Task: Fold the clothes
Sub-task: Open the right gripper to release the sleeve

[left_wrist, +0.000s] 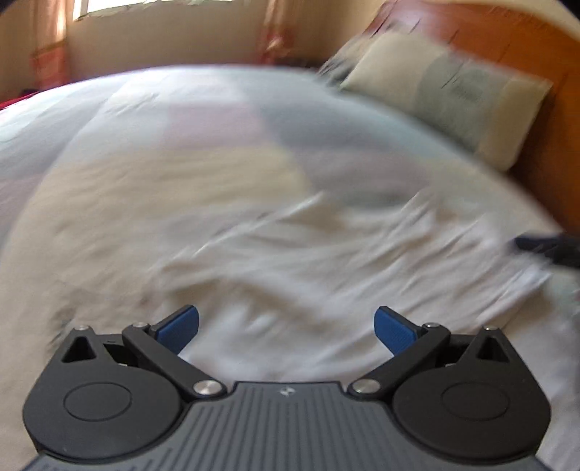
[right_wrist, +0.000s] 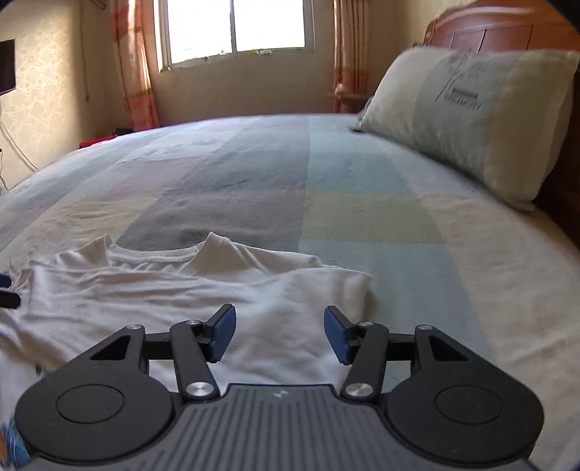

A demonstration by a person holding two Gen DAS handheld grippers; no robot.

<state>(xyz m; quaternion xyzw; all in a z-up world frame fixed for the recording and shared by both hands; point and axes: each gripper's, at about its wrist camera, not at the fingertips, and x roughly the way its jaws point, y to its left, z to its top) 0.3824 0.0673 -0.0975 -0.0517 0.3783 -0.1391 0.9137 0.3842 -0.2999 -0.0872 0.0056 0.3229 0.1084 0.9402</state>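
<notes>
Both the left claw and the right claw are hanging open, empty, directly above the white T-shirt lying on the bed.

Home bedroom. Wide bed under a pastel patchwork-block cotton bedspread, plump cream-and-grey pillow against a reddish-brown wooden headboard. Sunlit sliding window flanked by orange checked curtains; cream patterned wallpaper.
</notes>
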